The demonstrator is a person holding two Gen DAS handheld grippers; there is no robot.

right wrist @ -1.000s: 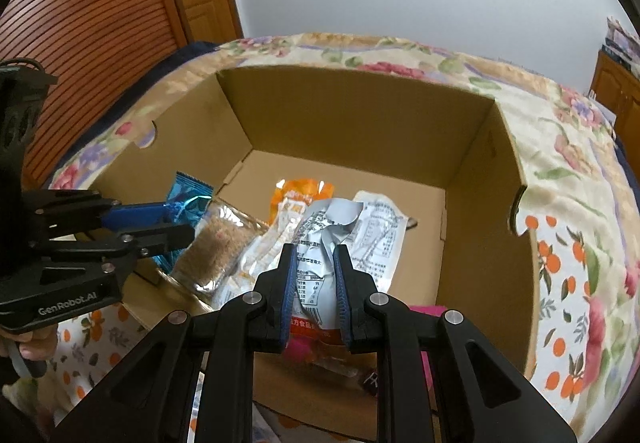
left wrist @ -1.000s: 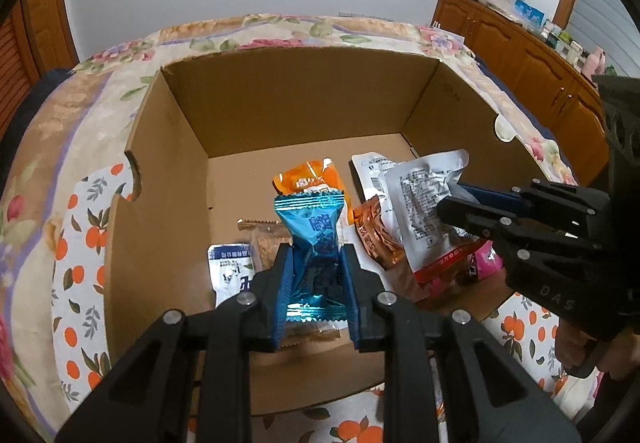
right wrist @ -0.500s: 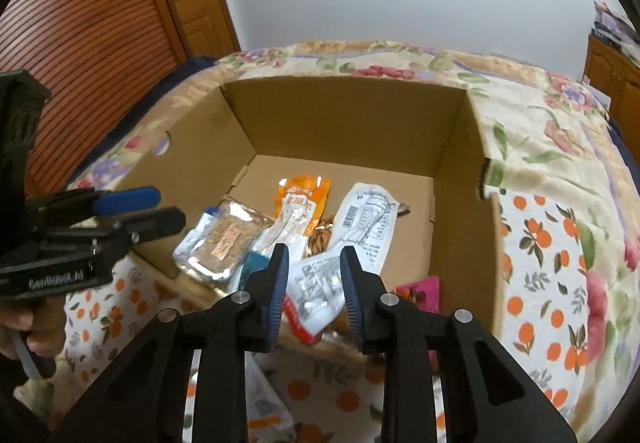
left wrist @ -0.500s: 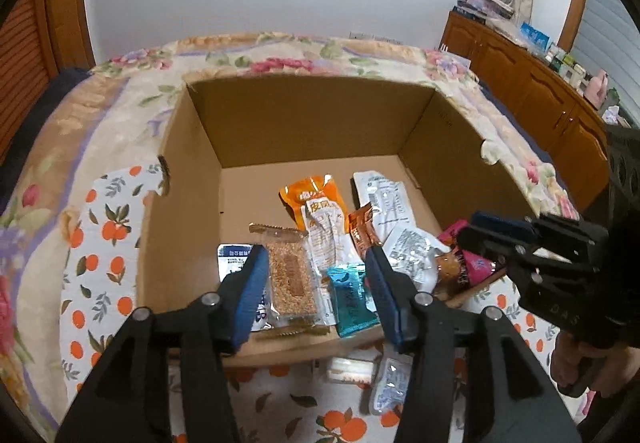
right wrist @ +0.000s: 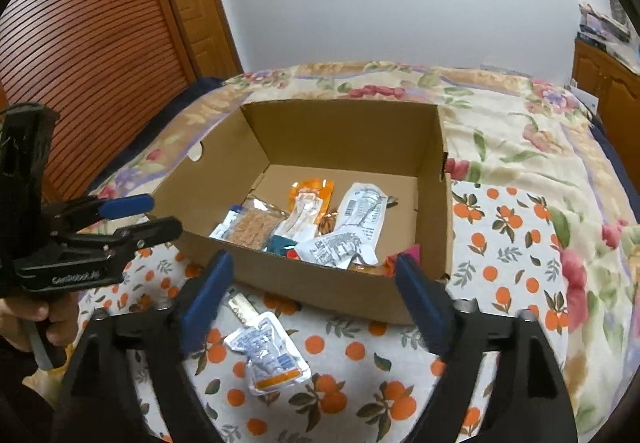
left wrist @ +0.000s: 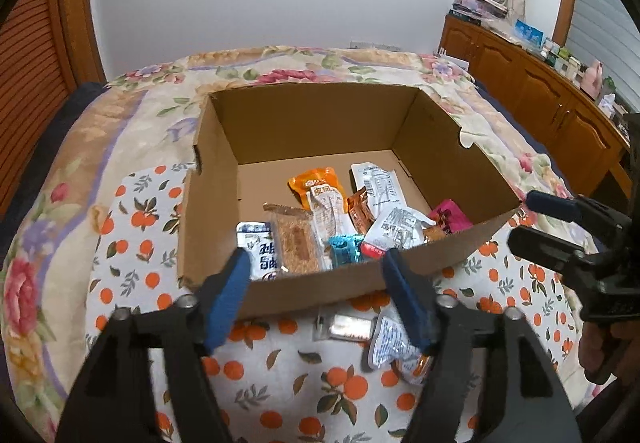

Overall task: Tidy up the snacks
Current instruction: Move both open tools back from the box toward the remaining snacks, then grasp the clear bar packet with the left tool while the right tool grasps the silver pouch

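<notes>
Hovering before the cardboard box [left wrist: 308,295], left gripper [left wrist: 316,279] and right gripper [right wrist: 316,283] both stand spread and empty. Most snacks lie inside; a white pouch [right wrist: 268,357] and apparently a foil packet [left wrist: 348,325] lie on the orange-print cloth [right wrist: 508,243], awaiting collection.

Brown cardboard box [left wrist: 304,115], orange-fruit patterned cloth [left wrist: 132,267], teal packet [left wrist: 345,249], orange packet [left wrist: 314,179]

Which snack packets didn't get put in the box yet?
Two: the white and orange packet and the small clear-wrapped packet beside it. Both lie on the orange-print cloth in front of the cardboard box; all the others are inside.
</notes>
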